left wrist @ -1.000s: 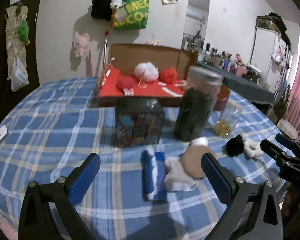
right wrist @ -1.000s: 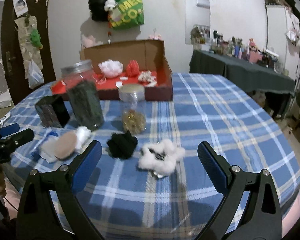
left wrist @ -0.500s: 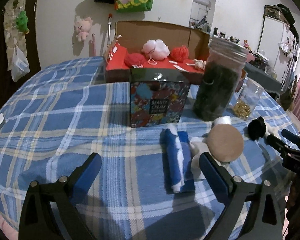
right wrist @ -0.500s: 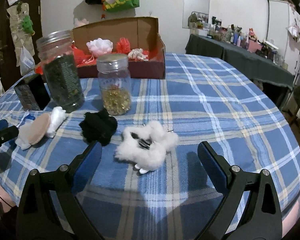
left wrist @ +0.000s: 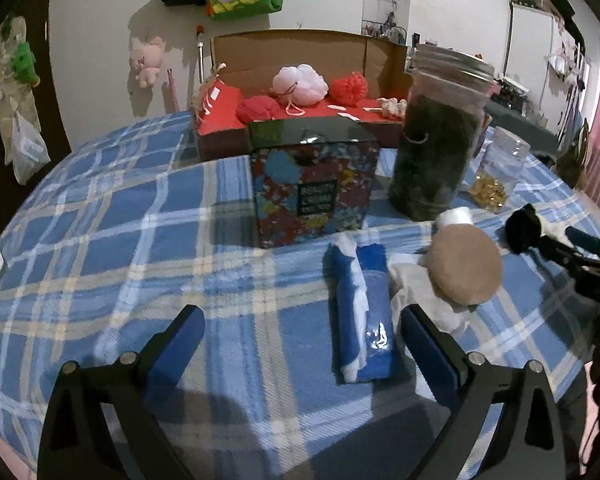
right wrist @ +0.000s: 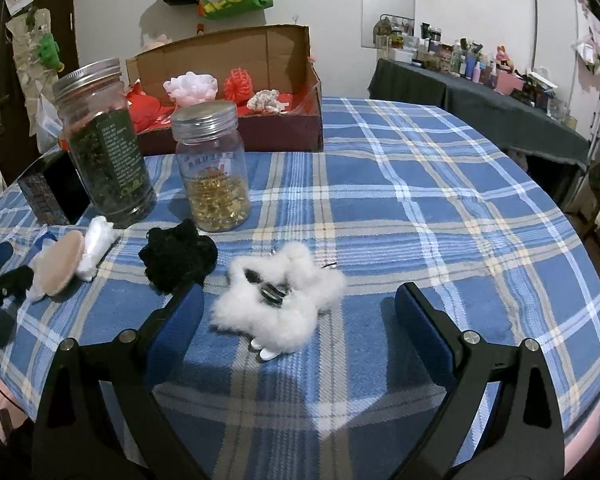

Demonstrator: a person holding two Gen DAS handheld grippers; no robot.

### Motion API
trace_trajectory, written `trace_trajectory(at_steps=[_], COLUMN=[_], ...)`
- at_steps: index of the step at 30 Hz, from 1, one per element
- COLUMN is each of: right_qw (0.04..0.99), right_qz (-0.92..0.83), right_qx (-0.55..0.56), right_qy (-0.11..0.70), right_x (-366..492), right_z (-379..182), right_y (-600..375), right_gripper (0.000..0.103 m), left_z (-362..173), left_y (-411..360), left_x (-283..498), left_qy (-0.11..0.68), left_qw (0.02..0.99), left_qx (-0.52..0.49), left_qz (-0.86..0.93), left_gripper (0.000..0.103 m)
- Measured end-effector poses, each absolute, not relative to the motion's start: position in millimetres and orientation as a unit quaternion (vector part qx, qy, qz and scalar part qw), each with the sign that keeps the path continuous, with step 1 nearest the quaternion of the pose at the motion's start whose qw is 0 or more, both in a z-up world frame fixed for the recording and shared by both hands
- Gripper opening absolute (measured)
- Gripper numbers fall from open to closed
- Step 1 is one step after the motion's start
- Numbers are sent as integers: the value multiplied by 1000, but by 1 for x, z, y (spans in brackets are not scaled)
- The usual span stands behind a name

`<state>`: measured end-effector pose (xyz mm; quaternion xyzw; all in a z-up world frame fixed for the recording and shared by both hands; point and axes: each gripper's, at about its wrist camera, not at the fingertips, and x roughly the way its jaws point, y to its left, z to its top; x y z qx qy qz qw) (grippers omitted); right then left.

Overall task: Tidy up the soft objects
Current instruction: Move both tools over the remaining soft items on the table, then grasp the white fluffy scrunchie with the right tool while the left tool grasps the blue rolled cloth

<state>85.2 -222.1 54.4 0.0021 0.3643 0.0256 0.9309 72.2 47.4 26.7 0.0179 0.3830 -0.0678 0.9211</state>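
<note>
The left hand-held gripper (left wrist: 302, 334) hangs spread and empty just short of the folded blue cloth (left wrist: 363, 312) on the bench (left wrist: 100, 248). The right hand-held gripper (right wrist: 298, 310), equally spread, brackets the white fluffy hair clip (right wrist: 280, 300), apparently lined up to carry it to the cardboard box (right wrist: 236, 56) where other soft things already lie.

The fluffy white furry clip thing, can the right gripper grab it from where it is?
Probably yes: the fluffy white furry clip lies just ahead of the open right gripper, with bare checked cloth around it.
</note>
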Motion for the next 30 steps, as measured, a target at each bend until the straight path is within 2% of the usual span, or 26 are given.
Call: trace_trajectory(at_steps=[11, 12, 13, 14, 15, 17, 18, 30], right_qw=[931, 932, 932, 931, 930, 930, 932, 940], right_qz=[35, 37, 40, 47, 56, 64, 70, 123], right_qx=[0, -4, -7, -7, -5, -6, -7, 19], right_qy=[364, 362, 360, 361, 364, 361, 357, 318], right_x=[87, 87, 87, 87, 88, 87, 85, 69], right_z=[55, 55, 55, 55, 54, 53, 54, 83], right_y=[-222, -221, -220, -219, -218, -217, -216, -210], right_gripper=[97, 95, 84, 76, 53, 47, 34, 34], left_z=[34, 33, 32, 32, 31, 29, 30, 57], left_y=[66, 65, 64, 62, 61, 56, 54, 38], left_x=[83, 84, 87, 88, 90, 92, 91, 76], left_qy=[378, 379, 380, 382, 385, 387, 382, 351], left_qw=[924, 924, 924, 923, 921, 919, 920, 926], left_qx=[39, 41, 40, 39, 35, 26, 25, 2], left_qz=[-29, -31, -34, -38, -49, -71, -78, -137], left_gripper=[99, 94, 82, 74, 60, 37, 26, 25])
